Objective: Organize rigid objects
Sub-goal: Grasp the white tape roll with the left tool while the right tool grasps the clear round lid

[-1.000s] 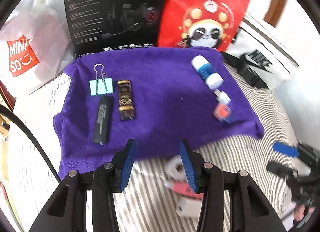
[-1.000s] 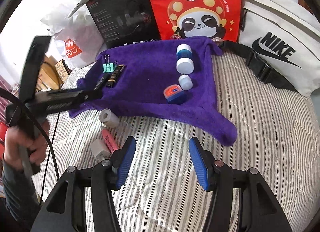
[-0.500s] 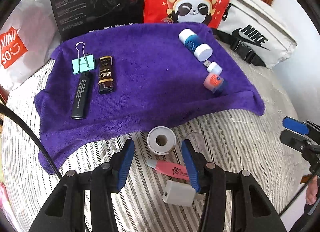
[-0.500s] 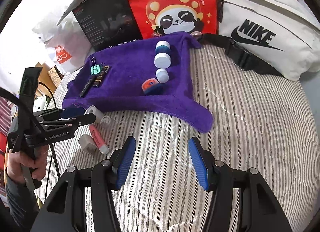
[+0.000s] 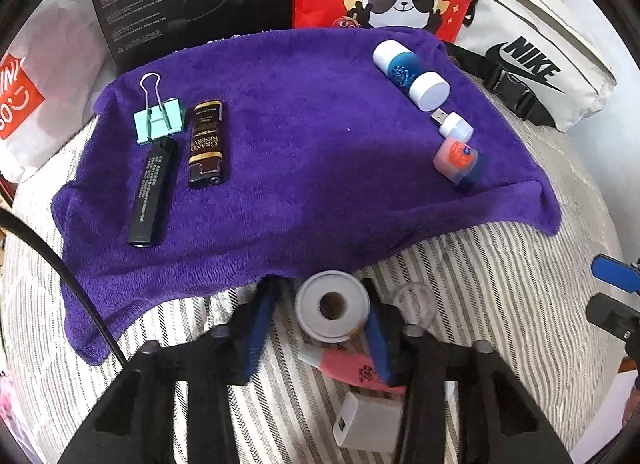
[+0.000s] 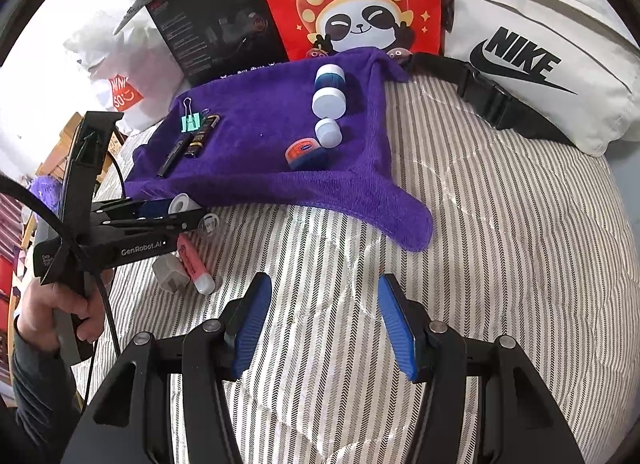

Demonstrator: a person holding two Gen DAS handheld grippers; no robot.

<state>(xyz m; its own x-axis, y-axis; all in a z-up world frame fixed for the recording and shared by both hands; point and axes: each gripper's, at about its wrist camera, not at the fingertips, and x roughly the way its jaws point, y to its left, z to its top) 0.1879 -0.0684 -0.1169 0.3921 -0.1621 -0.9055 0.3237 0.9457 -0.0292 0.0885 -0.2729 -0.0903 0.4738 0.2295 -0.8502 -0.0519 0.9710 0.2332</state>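
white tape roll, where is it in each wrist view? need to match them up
Left wrist: white tape roll sits low centre, between the open fingers of the left gripper, just below the purple towel edge.
Right wrist: the roll is at mid left, behind the left gripper, at the towel's near-left edge.
Shared landmark: the pink tube lying just nearer than the roll.

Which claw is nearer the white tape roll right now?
Left. The left claw has its open fingers on either side of the white tape roll on the striped bedding. The right claw hangs open off to the roll's right, well apart.
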